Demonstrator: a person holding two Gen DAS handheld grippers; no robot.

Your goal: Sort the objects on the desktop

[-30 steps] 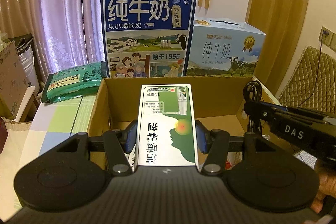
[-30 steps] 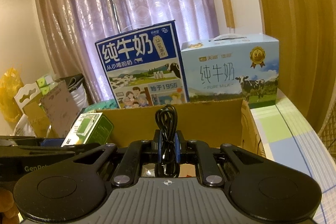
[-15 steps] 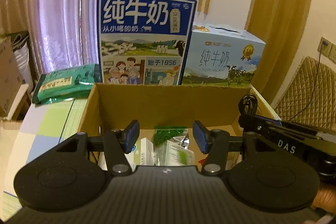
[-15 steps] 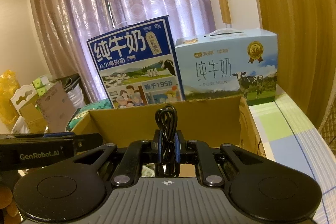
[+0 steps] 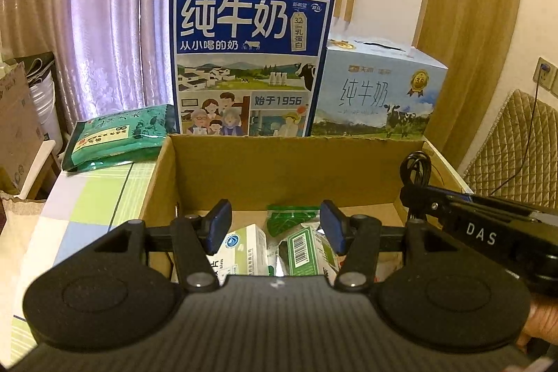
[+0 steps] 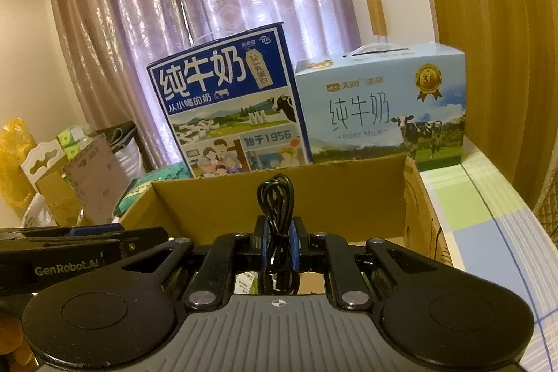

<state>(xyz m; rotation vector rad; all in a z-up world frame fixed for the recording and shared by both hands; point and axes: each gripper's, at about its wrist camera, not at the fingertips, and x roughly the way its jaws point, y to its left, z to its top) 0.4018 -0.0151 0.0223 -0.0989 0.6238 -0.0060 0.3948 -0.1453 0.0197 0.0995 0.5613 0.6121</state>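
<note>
Below my left gripper (image 5: 275,225), jaws wide and empty, small packets (image 5: 307,250) already lie in the cardboard box (image 5: 279,169) — that part looks done. My right gripper (image 6: 278,241) pinches a coiled black cable (image 6: 277,197) over the box — not yet dropped.

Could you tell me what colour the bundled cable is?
Black; the cable shows best in the right wrist view.
</note>
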